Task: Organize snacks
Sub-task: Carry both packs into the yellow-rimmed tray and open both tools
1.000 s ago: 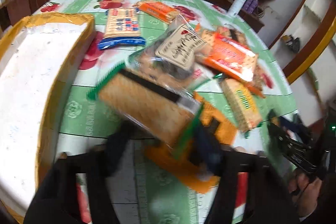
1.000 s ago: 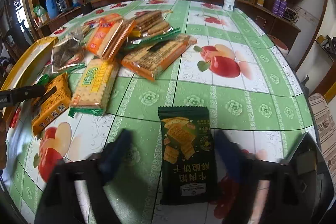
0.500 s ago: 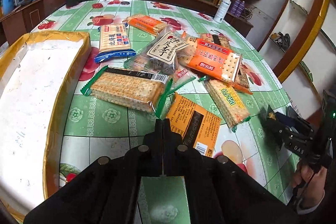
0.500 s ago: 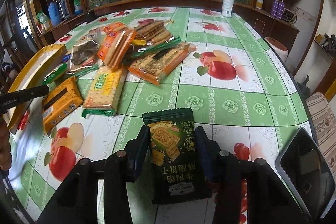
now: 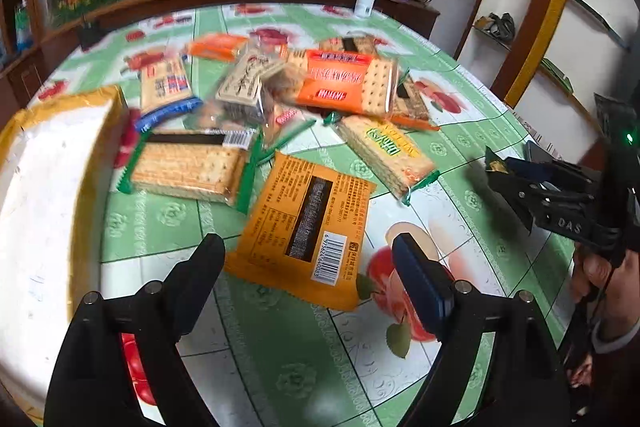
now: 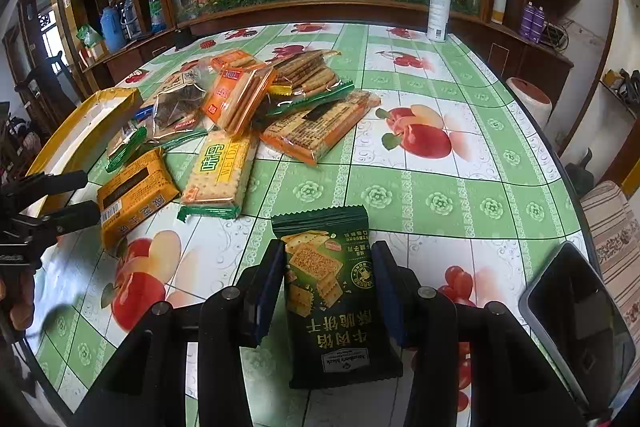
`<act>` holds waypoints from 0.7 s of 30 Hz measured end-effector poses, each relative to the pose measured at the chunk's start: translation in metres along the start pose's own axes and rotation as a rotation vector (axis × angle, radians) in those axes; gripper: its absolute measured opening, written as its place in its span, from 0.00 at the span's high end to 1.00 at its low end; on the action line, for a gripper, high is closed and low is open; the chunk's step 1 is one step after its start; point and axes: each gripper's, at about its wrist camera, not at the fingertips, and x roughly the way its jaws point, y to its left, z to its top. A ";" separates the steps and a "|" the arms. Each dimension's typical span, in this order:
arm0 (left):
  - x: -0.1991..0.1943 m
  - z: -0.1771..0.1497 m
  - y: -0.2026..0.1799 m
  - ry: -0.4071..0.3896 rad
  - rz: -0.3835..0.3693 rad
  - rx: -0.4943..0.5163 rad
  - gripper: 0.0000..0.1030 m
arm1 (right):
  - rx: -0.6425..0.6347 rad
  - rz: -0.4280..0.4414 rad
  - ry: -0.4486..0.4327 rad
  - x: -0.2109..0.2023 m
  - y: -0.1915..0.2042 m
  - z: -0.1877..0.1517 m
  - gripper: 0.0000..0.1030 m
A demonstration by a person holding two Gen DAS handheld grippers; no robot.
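My left gripper (image 5: 308, 251) is open over the near end of an orange snack pack (image 5: 304, 223) lying barcode-up on the table. My right gripper (image 6: 328, 259) is shut on a dark green cracker packet (image 6: 332, 291), its fingers pressing both long sides. The right gripper also shows in the left wrist view (image 5: 516, 183) at the right, and the left gripper in the right wrist view (image 6: 60, 195) at the left. A pile of cracker packs (image 6: 256, 103) lies mid-table. A yellow-rimmed white tray (image 5: 44, 179) stands at the left.
A green-wrapped cracker pack (image 5: 188, 167) lies beside the tray. A yellow "WEIDA" cracker pack (image 6: 220, 171) lies right of the orange pack. A black phone (image 6: 576, 311) lies at the right table edge. A white spray bottle (image 6: 438, 7) stands at the far edge.
My left gripper has opened from shut and moved right, over the orange pack. My right gripper has closed further onto the green packet.
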 end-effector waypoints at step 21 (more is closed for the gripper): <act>-0.023 -0.020 -0.021 -0.065 0.178 0.060 0.34 | -0.012 0.067 -0.069 -0.028 0.023 0.011 0.56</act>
